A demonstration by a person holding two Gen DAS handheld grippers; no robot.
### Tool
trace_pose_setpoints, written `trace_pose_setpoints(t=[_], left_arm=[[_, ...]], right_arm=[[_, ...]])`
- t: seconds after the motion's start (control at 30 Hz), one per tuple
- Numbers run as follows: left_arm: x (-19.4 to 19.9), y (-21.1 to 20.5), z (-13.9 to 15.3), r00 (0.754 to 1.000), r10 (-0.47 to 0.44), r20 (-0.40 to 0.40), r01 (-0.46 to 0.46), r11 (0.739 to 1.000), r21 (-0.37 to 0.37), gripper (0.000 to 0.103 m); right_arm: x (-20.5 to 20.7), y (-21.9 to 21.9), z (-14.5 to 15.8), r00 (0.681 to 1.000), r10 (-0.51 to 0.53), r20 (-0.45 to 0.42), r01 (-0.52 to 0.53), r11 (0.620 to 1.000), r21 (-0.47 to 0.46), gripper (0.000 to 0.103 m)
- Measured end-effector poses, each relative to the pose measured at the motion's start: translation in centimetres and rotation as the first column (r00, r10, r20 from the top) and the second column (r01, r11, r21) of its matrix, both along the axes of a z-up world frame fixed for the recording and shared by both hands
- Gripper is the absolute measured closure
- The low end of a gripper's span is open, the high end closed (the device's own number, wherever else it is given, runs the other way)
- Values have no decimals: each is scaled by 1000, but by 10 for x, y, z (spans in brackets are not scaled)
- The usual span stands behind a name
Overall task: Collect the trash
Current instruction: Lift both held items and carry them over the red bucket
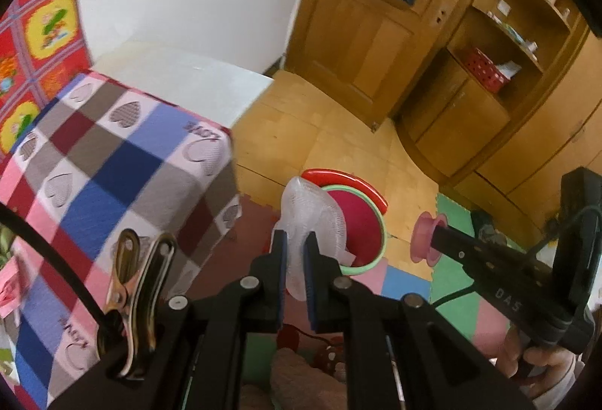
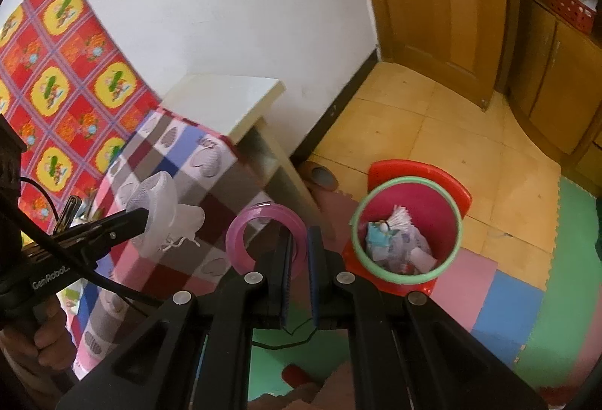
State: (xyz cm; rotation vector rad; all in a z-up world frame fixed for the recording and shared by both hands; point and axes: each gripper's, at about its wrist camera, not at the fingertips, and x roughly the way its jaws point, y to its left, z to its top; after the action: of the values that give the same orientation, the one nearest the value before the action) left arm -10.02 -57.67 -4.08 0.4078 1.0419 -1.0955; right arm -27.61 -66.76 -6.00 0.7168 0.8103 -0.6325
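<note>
The fingers point(image 1: 280, 259) of the left gripper point(image 1: 295, 261) are clamped on a white foam net sleeve point(image 1: 312, 222), which bulges up past the pads and hangs in the air beside the table's corner. The right gripper point(image 2: 299, 259) pinches the rim of a pink plastic ring point(image 2: 263, 218) between its blue pads; most of the ring sticks out to the left of the fingers.

The red trash bin point(image 2: 408, 199), rimmed with a green hoop, stands on the floor just off the table's corner, on the edge of a red dustpan point(image 2: 451, 184) where the foam mats point(image 2: 500, 301) meet the yellow tiles. Its mouth is uncovered, with crumpled paper and wrappers lying inside. In the left wrist view the sleeve covers the near left part of the bin point(image 1: 363, 218), so the contents do not show there.

The table point(image 1: 113, 161), under a checked heart cloth, drops off sharply at its right edge, and open floor runs from it to the wooden door point(image 2: 444, 3) and cupboard point(image 1: 470, 116). A metal clip point(image 1: 128, 293) on the left tool blocks part of the cloth. The lower frames are filled by the black gripper bodies, and what lies under them is blurred.
</note>
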Motion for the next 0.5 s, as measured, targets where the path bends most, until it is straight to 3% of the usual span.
trace_pose_setpoints(t=[0.5], left_arm=[[-57,-101,-64,982,-186,-43,188,981,49,95]], right_arm=[[-37,-72,-62,995,-72,-69,76,996,55,94]])
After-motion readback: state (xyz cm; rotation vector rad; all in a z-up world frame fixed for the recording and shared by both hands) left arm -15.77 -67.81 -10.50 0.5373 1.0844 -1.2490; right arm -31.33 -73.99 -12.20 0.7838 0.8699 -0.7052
